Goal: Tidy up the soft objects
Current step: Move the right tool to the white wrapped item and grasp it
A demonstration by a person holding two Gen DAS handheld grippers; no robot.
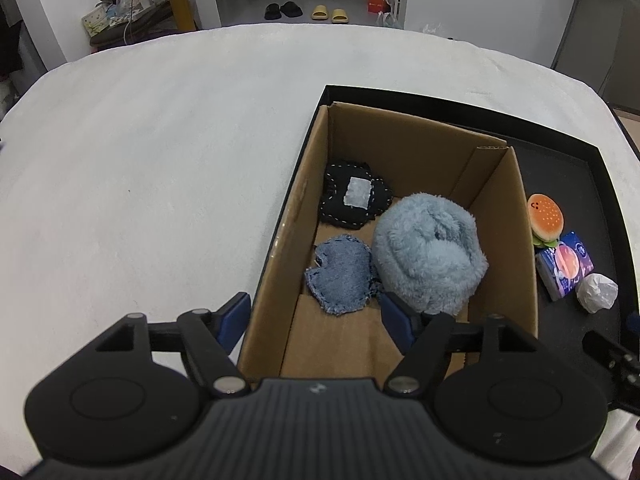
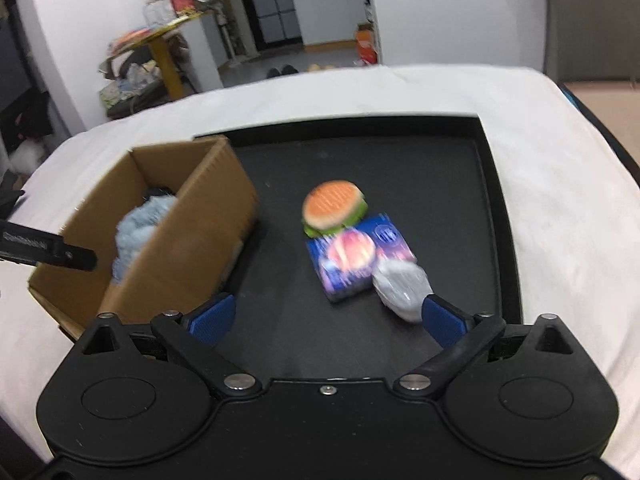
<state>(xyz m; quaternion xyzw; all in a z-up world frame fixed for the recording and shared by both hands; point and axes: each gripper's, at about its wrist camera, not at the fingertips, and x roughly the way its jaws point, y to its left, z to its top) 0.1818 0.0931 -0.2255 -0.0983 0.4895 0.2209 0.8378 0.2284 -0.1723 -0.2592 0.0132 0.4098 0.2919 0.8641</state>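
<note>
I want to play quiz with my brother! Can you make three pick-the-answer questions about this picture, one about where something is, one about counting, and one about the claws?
1. Where is the burger toy?
A. in the cardboard box
B. on the black tray
C. on the floor

2. How many soft things lie in the cardboard box?
A. one
B. three
C. five

3. How is the right claw?
A. open and empty
B. shut on the burger
C. holding the box

Answers: B, it sits on the black tray beside the box; B, two patches and a fluffy blue bundle; A, nothing is between its fingers.
</note>
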